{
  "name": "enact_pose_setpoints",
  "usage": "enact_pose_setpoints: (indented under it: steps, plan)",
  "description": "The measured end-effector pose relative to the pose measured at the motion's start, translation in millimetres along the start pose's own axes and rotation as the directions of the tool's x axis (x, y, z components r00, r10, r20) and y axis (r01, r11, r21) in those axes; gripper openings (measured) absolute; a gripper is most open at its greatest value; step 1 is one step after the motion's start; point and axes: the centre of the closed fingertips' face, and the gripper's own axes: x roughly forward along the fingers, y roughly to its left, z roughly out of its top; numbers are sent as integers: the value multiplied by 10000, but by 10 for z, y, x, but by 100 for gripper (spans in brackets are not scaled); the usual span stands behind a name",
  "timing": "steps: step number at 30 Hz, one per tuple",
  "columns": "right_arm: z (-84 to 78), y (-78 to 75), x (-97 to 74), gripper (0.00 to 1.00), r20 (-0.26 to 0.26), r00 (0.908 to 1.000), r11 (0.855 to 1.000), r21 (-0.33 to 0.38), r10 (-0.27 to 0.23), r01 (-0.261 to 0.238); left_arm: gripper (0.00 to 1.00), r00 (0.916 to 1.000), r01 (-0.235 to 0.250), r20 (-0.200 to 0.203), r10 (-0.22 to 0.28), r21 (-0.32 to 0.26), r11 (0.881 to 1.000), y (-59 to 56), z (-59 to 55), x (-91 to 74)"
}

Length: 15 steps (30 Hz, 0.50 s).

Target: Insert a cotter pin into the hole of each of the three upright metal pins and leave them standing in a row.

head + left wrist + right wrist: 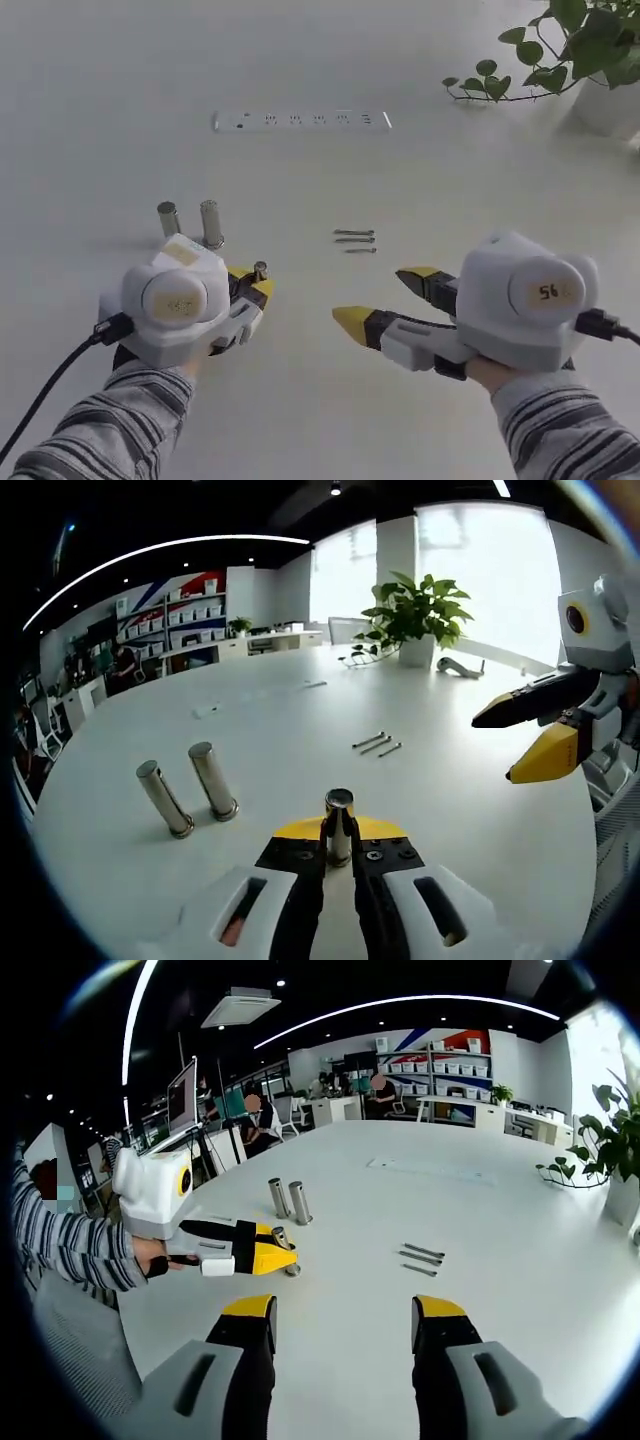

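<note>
Two metal pins (168, 219) (211, 224) stand upright side by side on the white table, seen too in the left gripper view (165, 798) (212, 780). My left gripper (256, 284) is shut on a third upright metal pin (339, 825), just in front and to the right of the pair. Three cotter pins (354, 239) lie in a small stack at mid-table, also in the right gripper view (420, 1258). My right gripper (385, 300) hangs open and empty, below and to the right of the cotter pins.
A white power strip (301, 121) lies at the back of the table. A potted plant (580, 50) stands at the far right corner. A person's striped sleeves (100, 430) come in from the bottom. An office with people and shelves lies beyond the table.
</note>
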Motion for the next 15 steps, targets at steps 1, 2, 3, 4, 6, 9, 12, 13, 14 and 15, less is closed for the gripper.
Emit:
enact_pose_setpoints:
  steps: [1, 2, 3, 4, 6, 9, 12, 13, 14, 15]
  plan:
    - [-4, -14, -1, 51, -31, 10000, 10000, 10, -34, 34, 6, 10000, -1, 10, 1, 15, 10000, -1, 0, 0]
    - [-9, -23, -2, 50, -62, 10000, 10000, 3, -59, 59, 6, 10000, -2, 42, 2, 10, 10000, -2, 0, -2]
    - [-12, -28, -3, 49, -85, 9999, 10000, 5, -54, 54, 6, 10000, -1, 57, 1, -36, 10000, -3, 2, -2]
    - [-15, -36, -7, 49, -109, 9999, 10000, 64, -42, 42, 6, 9999, 42, 104, -41, -109, 9999, -11, 6, -4]
    - [-16, -52, -11, 49, -134, 9999, 9999, 99, -50, 51, 8, 9999, 88, 134, -86, -153, 9998, -19, 12, -6]
    - [-20, -84, -13, 48, -230, 9997, 10000, 30, -71, 72, 13, 9999, 79, 72, -78, -132, 9999, -23, 8, -4]
    - [-5, -141, -8, 47, -424, 9991, 9999, -144, -54, 48, 17, 9999, 101, -58, -102, -203, 9997, -32, -14, -17]
    - [-2, -158, -7, 46, -525, 9986, 9997, -241, -33, 21, 18, 9999, 90, -140, -91, -135, 9999, -30, -27, -28]
    - [3, -177, -4, 45, -626, 9980, 9994, -337, -21, 0, 20, 9998, 54, -209, -56, -101, 9999, -23, -38, -39]
    - [18, -220, 1, 44, -748, 9972, 9989, -473, -78, 43, 22, 9995, -13, -313, 10, -84, 10000, -13, -53, -60]
